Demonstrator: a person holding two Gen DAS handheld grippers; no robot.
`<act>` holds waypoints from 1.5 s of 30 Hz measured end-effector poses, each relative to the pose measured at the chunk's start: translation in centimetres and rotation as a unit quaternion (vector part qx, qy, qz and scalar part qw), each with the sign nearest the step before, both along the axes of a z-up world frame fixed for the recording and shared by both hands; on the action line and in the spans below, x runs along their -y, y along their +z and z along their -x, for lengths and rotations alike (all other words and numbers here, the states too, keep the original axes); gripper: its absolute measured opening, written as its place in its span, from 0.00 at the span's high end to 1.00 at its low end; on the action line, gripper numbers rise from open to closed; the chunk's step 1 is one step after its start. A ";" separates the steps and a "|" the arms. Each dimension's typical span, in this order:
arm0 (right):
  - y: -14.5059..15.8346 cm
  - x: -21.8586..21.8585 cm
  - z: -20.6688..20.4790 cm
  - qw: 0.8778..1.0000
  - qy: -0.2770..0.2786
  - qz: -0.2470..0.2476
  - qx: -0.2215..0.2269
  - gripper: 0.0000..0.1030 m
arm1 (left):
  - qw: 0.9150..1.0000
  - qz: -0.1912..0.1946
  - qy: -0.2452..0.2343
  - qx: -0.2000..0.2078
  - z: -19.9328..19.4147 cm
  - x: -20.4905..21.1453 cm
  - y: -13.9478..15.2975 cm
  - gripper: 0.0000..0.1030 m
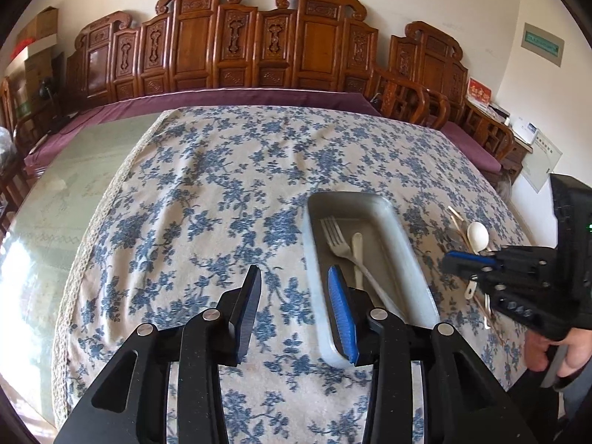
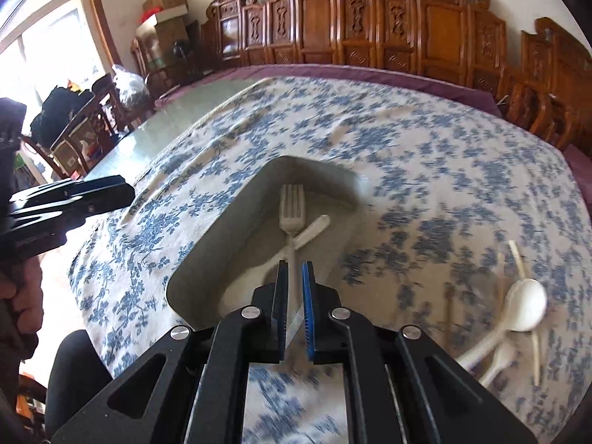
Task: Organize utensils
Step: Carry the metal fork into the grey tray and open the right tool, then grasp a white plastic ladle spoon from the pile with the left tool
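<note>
Left gripper [image 1: 296, 310]: jaws part-open, empty, beside tray [image 1: 407, 244]. Tray holds fork [image 2: 292, 207] and 1 white utensil. Right gripper [image 2: 294, 309]: jaws nearly shut, apparently empty. Spoon [image 2: 525, 305], sticks remain right. Next, likely: fetch spoon.

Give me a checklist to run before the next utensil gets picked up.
1. Left gripper free: ok. Its jaws are open with nothing between them, over the cloth beside the tray.
2. Right gripper empty: cannot tell. Its jaws are shut, and something thin might be pinched.
3. Room in the tray: ok. It holds only a fork and a white utensil, lying crossed.
4. All utensils gathered: not ok. White spoons and chopsticks lie on the cloth right of the tray.
5. Grippers apart: ok.
</note>
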State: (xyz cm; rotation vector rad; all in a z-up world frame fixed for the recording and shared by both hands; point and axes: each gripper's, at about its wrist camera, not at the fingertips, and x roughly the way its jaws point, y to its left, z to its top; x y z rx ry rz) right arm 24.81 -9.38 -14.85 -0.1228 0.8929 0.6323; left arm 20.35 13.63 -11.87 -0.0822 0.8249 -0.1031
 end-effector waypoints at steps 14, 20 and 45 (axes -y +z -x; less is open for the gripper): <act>0.6 13.4 4.1 0.996 -0.085 0.030 0.024 0.91 | 0.998 0.009 -0.060 0.000 0.4 7.8 -0.6 0.62; -0.8 17.9 5.0 0.991 -0.124 0.037 0.018 0.89 | 0.996 0.002 -0.089 -0.010 0.2 11.5 -1.3 0.62; -3.3 24.6 4.1 0.982 -0.185 0.025 -0.007 0.80 | 0.983 -0.014 -0.170 -0.064 -3.8 22.8 -6.0 0.62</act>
